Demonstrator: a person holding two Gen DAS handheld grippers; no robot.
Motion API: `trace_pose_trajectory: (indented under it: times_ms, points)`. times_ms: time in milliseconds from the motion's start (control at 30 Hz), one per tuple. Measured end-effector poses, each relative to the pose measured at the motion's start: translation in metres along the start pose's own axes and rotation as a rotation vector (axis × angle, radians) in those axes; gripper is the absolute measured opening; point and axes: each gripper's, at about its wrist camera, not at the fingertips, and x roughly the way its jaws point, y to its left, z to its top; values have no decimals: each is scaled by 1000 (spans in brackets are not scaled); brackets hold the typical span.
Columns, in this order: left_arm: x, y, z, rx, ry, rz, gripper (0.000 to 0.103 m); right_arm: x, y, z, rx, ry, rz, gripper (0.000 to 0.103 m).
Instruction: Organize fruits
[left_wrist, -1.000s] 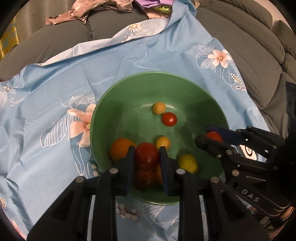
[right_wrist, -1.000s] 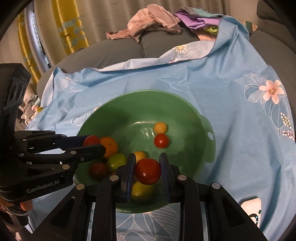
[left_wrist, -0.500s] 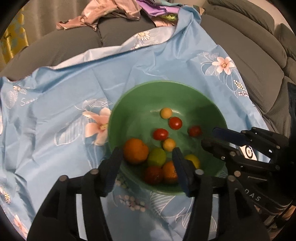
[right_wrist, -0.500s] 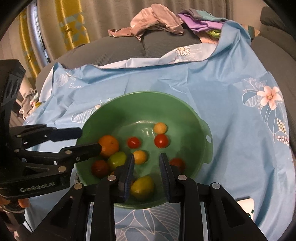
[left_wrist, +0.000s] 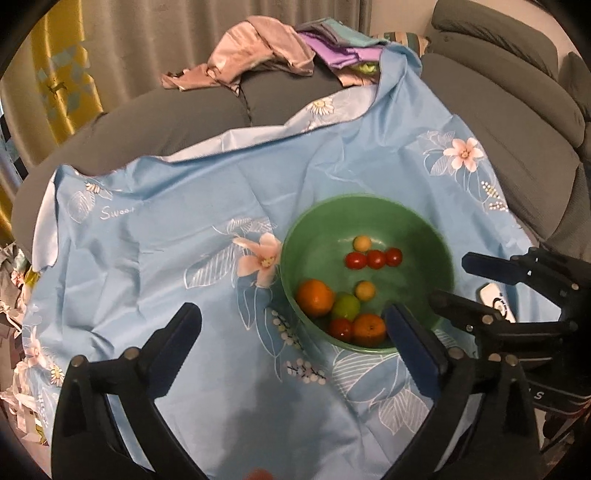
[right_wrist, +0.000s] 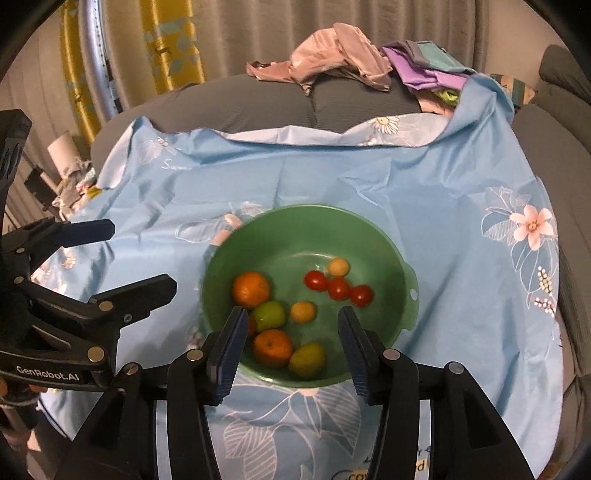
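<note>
Nine fruits lie in the green bowl (right_wrist: 404, 280), all loose on its floor. Three red cherry tomatoes (right_wrist: 339, 288) sit touching in a row toward the far right, with a small yellow fruit (right_wrist: 338, 266) just beyond them. A second small yellow fruit (right_wrist: 303, 312) lies near the centre. At the left sit an orange (right_wrist: 251, 290) and a green fruit (right_wrist: 270, 315); nearer the rim lie another orange (right_wrist: 272, 347) and a yellow-green fruit (right_wrist: 307, 360). The left view also shows a dark red fruit (left_wrist: 340, 329) beside the near orange.

Bowl rests on a blue floral cloth (right_wrist: 369, 177) spread over a grey sofa (right_wrist: 258, 99). Crumpled clothes (right_wrist: 332, 64) lie at the far edge.

Right claw (right_wrist: 291, 345) hangs over the bowl's near rim, jaws apart, holding nothing. Left claw (left_wrist: 291, 339) is over the cloth left of the bowl, jaws wide apart, empty.
</note>
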Motion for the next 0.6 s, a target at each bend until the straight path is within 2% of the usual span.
trace_pose_trajectory:
  times_ms: [133, 267, 600]
  points:
    - [-10, -4, 5, 13, 17, 81, 103, -15, 0, 3, 1, -1, 4, 51]
    - [-20, -4, 7, -1, 13, 49, 103, -28, -1, 6, -7, -9, -9, 51]
    - [-34, -11, 10, -7, 0, 51, 103, -46, 4, 10, -27, -34, -12, 51]
